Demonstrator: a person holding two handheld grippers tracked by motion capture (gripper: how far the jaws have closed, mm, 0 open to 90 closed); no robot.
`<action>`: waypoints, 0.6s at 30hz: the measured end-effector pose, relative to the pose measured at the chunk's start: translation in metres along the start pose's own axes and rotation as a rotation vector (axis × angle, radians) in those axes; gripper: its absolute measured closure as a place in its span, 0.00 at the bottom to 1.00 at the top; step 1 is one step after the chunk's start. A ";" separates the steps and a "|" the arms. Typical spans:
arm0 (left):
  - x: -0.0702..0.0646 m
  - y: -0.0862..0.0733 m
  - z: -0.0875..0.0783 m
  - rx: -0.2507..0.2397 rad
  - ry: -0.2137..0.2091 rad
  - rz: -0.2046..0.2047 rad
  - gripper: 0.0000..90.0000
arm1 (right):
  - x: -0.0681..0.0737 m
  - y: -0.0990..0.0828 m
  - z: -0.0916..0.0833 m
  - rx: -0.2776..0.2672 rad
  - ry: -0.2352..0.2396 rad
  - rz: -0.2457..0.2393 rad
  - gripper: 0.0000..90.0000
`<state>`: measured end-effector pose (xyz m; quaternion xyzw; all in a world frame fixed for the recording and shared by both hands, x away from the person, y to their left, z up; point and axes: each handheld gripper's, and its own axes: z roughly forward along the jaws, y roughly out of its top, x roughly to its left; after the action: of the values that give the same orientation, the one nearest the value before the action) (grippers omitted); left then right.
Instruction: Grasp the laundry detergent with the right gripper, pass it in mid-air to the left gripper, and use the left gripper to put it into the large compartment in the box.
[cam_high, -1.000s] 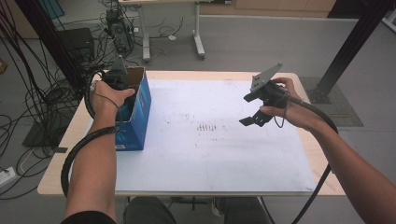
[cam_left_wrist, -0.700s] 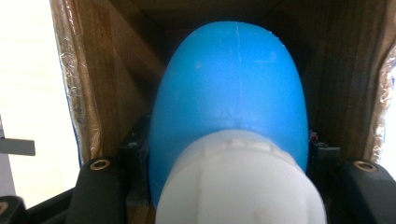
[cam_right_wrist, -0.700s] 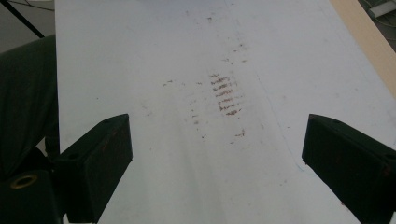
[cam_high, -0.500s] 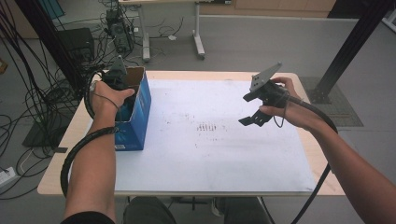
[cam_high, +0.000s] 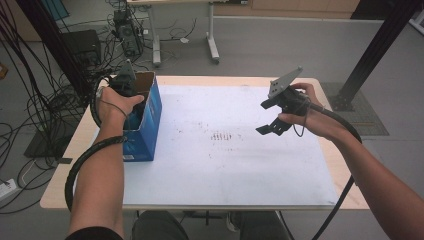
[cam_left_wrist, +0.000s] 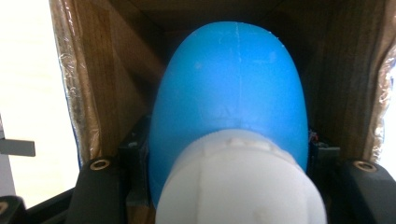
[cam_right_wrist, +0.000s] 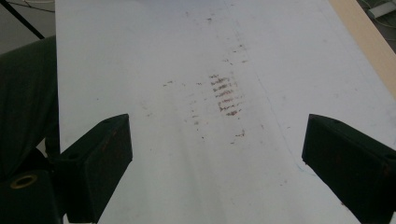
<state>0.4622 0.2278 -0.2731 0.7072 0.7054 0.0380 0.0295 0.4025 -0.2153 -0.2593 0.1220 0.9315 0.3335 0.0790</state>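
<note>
One blue bottle (cam_left_wrist: 231, 88) clamped in left claw (cam_high: 131, 100) inside one box (cam_high: 149, 120); right claw (cam_high: 274, 117) open, empty.

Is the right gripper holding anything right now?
No, the right gripper has its jaws standing wide apart over the white table sheet, with nothing between them.

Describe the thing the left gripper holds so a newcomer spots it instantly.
Find the blue box at the table's left edge. Inside its open top, the left gripper is shut on a bottle: rounded bright-blue body, white ribbed cap, the box's one coloured content.
</note>
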 end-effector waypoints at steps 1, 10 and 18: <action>0.000 0.000 0.000 0.000 0.000 0.000 0.41 | 0.000 0.000 0.000 -0.002 0.000 -0.002 0.09; 0.000 0.000 0.000 0.001 0.001 0.003 0.41 | 0.001 0.000 -0.001 -0.002 -0.002 -0.001 0.09; 0.000 -0.001 0.000 0.000 0.001 0.004 0.41 | 0.001 0.002 0.001 -0.002 0.001 -0.005 0.09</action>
<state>0.4616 0.2275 -0.2731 0.7086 0.7040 0.0381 0.0290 0.4019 -0.2131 -0.2591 0.1195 0.9315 0.3343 0.0796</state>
